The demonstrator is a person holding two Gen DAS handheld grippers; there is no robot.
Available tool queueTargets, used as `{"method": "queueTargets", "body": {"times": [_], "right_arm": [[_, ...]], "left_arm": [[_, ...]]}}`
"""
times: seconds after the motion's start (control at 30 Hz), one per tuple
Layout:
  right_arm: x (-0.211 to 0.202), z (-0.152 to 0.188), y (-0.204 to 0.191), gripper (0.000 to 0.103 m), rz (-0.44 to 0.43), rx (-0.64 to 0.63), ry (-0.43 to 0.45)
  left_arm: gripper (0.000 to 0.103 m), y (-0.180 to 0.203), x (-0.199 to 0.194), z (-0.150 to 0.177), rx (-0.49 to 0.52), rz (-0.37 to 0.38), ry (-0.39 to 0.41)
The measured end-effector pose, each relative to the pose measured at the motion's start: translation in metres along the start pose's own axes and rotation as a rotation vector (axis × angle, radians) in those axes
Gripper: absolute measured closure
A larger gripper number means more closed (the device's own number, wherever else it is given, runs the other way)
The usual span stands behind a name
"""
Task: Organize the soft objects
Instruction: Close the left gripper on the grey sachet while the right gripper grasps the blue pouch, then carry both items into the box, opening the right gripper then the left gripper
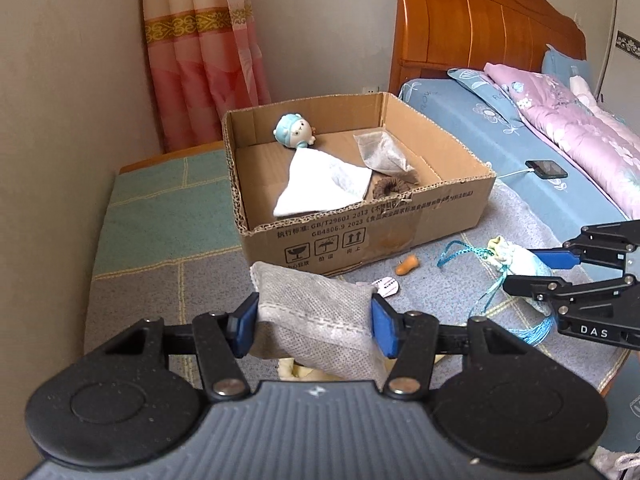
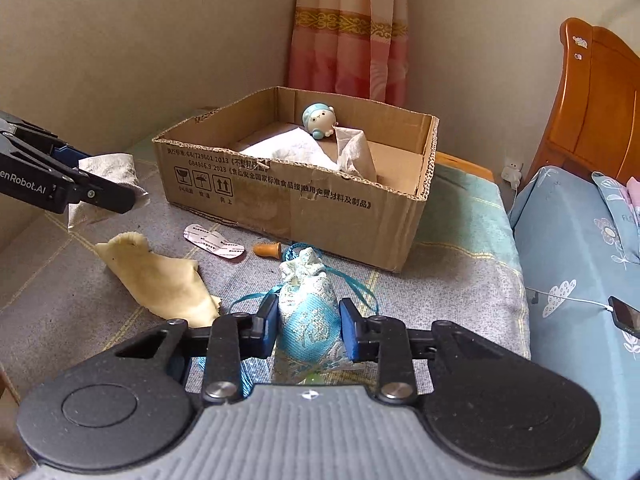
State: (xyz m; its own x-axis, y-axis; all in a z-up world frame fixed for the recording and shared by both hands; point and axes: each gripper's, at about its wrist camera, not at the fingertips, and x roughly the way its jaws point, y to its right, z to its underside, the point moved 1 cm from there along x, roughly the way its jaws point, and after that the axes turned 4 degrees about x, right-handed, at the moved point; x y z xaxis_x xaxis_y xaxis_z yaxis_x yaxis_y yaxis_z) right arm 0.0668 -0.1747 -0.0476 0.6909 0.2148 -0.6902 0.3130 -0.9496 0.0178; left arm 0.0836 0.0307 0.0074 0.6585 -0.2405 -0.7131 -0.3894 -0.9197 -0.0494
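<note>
Grey non-woven pouch (image 1: pixel 316 312) sits pinched in our left gripper (image 1: pixel 314 326) before the cardboard box (image 1: pixel 360 216) (plush toy (image 1: pixel 294 131), white cloth (image 1: pixel 326 184) inside); our right gripper (image 2: pixel 308 330) jaws clamp a blue brocade sachet (image 2: pixel 310 312) nearer than the box.

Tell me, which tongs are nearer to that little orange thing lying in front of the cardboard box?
Probably the right. The right tongs sit just this side of the orange piece, around a blue pouch. The left tongs, gripping a grey bag, are off to its left.
</note>
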Motion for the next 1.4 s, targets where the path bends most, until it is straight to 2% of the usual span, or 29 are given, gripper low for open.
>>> {"method": "queueTargets", "body": {"times": [0.4, 0.77, 0.9, 1.03, 1.3, 1.37, 1.4], "right_arm": [[-0.039, -0.024, -0.001, 0.067, 0.006, -0.065, 0.050], [-0.045, -0.093, 0.008, 0.067, 0.038, -0.113, 0.143], [-0.032, -0.124, 0.015, 0.066, 0.068, -0.106, 0.172], [-0.009, -0.153, 0.024, 0.066, 0.091, -0.106, 0.186], [0.054, -0.195, 0.043, 0.065, 0.107, -0.077, 0.148], [0.069, -0.201, 0.047, 0.059, 0.102, -0.060, 0.133], [0.075, -0.203, 0.049, 0.046, 0.098, -0.051, 0.128]], "left_arm": [[0.047, 0.012, -0.017, -0.003, 0.044, 0.033, 0.054], [0.047, 0.008, -0.023, -0.020, 0.084, 0.045, 0.112], [0.047, 0.006, -0.022, -0.029, 0.082, 0.056, 0.137], [0.047, 0.004, -0.013, -0.034, 0.081, 0.056, 0.127], [0.047, -0.003, 0.005, -0.045, 0.048, 0.061, 0.116], [0.047, -0.004, 0.010, -0.048, 0.045, 0.064, 0.113], [0.047, -0.004, 0.013, -0.050, 0.046, 0.063, 0.111]]}}
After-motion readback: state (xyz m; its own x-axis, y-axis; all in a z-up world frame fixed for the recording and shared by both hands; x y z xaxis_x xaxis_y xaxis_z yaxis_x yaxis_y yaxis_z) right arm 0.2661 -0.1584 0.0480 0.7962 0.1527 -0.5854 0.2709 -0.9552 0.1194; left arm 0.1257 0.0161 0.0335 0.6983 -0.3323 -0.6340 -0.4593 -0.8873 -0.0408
